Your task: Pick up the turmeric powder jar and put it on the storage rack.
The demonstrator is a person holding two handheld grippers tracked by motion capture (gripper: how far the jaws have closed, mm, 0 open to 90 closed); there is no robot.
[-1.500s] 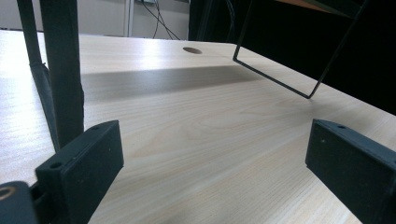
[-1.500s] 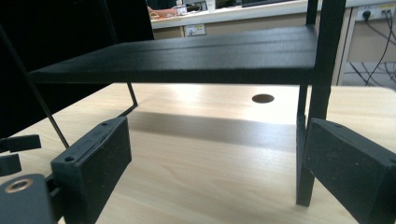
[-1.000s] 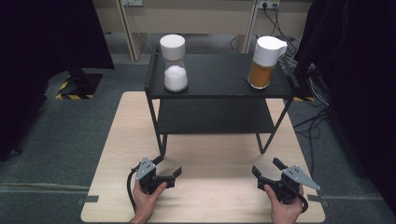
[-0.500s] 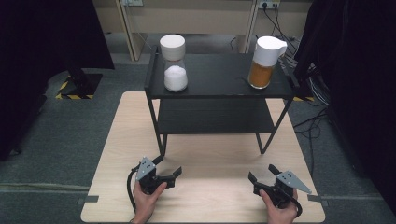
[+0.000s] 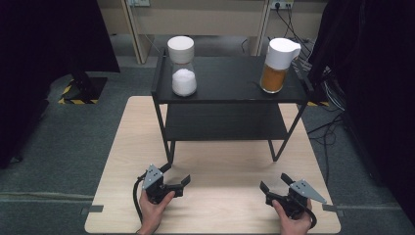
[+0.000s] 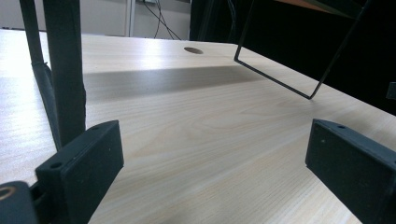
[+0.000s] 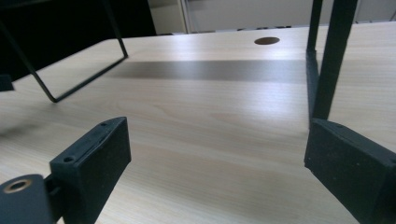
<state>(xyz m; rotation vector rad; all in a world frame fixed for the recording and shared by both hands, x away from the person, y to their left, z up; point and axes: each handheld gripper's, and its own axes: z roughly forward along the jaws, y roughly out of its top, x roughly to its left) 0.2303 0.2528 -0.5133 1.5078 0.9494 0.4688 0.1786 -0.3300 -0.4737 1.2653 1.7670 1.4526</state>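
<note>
While both tongs rest on the bench [image 5: 220,161] in front of the black shelf rack [image 5: 227,90], left tongs [image 5: 177,177] and right tongs [image 5: 273,183] stand open, gripping nothing, the right having just widened.

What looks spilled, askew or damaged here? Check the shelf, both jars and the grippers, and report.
Nothing stands out. The white-filled jar and the orange-filled jar stand upright on the black shelf, lids on, no spill around them. The left gripper and right gripper rest open on the table, holding nothing.
</note>
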